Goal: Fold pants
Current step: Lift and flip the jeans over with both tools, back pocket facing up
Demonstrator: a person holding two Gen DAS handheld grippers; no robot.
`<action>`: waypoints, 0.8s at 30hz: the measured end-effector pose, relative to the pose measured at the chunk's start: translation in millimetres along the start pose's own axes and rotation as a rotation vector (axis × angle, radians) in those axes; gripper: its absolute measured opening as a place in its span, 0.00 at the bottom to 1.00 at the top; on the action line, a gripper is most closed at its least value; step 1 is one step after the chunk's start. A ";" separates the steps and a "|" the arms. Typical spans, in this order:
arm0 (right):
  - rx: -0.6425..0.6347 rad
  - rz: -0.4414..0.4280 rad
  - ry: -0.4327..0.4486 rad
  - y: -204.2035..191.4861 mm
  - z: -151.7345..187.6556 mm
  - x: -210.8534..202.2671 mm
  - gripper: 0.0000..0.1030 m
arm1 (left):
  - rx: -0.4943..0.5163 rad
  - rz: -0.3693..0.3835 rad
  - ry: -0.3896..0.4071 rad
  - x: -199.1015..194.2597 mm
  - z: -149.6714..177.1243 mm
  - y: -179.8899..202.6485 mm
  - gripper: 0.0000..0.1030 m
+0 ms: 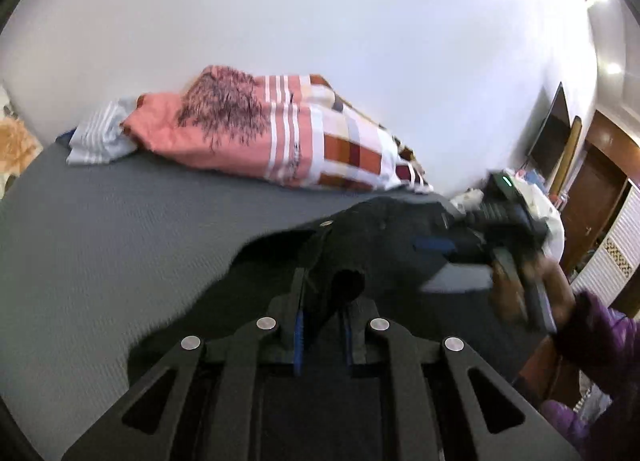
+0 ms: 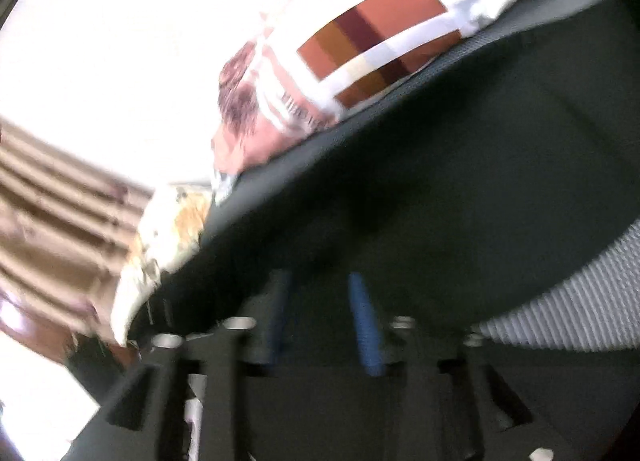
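grey bed sheet [image 1: 100, 221]; left gripper [image 1: 324, 325] clamped on black pants [image 1: 380, 245]; right gripper [image 2: 320, 321] jaws apart; no legible writing.

Purple sleeve [image 1: 600, 345], black blue-padded fingers [image 1: 298, 341]

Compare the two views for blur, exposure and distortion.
Left wrist: mostly sharp, the quilt crisp; only the right tongs smear; fisheye bends the wall. Right wrist: motion blur throughout, the wall blown out white, the quilt smeared, the pants nearly black.
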State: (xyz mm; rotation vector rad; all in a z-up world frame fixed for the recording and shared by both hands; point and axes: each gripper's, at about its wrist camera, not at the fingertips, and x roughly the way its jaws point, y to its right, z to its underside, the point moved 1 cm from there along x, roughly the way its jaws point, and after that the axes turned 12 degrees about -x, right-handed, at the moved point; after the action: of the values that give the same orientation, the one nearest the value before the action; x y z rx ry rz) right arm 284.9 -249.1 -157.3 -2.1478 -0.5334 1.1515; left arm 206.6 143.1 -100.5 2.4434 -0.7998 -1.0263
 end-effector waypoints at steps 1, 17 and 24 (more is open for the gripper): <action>0.056 -0.022 0.011 9.4 -7.4 4.7 0.63 | -0.017 0.004 -0.008 -1.0 5.4 0.9 0.14; -0.191 0.111 0.010 -49.8 134.1 -63.2 0.05 | -0.153 -0.147 -0.085 -53.5 58.3 -29.1 0.19; -0.111 0.087 -0.113 -38.6 218.6 -48.2 0.05 | -0.178 -0.260 -0.129 -63.3 104.7 -48.9 0.19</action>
State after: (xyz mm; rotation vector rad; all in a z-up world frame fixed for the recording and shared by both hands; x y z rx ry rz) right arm 72.7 -176.2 -192.9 -2.2291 -0.5704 1.3250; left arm 110.5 208.3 -162.7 2.3883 -0.4123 -1.3002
